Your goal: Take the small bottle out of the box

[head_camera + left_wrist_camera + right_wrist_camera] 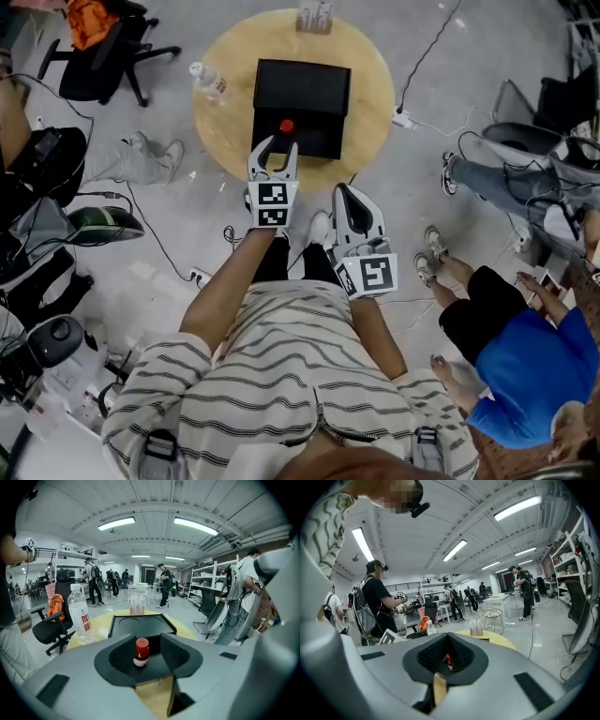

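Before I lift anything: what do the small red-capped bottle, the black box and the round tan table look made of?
Small red-capped bottle: smooth, slightly glossy red cap, likely plastic. The dark body with a pale label could be glass or plastic.
Black box: matte black with no glare and moulded round recesses, so perhaps foam or plastic.
Round tan table: wood-look top with a satin finish, solid or veneer unclear.

Grey floor [187,234] (cables [427,52]), round table [220,66].
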`<state>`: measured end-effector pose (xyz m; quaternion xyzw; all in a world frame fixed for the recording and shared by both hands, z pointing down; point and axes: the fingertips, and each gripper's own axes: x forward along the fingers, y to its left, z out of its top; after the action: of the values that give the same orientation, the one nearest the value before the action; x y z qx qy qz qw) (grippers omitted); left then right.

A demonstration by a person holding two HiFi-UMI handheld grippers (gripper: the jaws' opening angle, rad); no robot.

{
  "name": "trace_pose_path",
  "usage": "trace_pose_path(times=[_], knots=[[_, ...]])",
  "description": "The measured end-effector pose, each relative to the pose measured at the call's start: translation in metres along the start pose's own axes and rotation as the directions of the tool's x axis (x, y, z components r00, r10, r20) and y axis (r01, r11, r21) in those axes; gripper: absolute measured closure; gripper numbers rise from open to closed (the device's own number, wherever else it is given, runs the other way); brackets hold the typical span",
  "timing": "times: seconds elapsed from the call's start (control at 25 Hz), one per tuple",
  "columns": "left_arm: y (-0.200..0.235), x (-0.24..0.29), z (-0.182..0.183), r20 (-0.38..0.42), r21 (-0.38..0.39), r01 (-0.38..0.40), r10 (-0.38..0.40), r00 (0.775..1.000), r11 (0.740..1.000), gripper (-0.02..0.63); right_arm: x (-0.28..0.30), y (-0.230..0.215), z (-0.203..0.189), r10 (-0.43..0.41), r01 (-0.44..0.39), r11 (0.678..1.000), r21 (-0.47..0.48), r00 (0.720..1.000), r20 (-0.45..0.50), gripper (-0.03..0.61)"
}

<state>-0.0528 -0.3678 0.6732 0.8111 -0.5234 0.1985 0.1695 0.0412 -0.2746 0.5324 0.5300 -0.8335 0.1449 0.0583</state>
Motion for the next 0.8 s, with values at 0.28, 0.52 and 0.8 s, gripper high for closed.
trace_pose_path(times=[0.28,0.52,0.8], knots=[[0.006,0.027,-0.017,-0.033,0.009,-0.014,0.014,0.999,1.000,0.451,0.003,-0.007,-0.010,-0.010,0.010,1.000,0.005,1.000,-0.016,0.560],[0.006,0.036,-0.025,-0.067,0.005,-0.029,0.030,0.997,1.000,0.448,-0.009,-0.007,-0.008,-0.023,0.024,1.000,0.005,0.999,-0.035,0.560],[0.014,0.051,-0.030,-0.069,-0.003,-0.046,0.046,0.997,0.999,0.445,-0.009,-0.013,-0.017,-0.036,0.036,0.999,0.009,0.998,-0.059,0.560]])
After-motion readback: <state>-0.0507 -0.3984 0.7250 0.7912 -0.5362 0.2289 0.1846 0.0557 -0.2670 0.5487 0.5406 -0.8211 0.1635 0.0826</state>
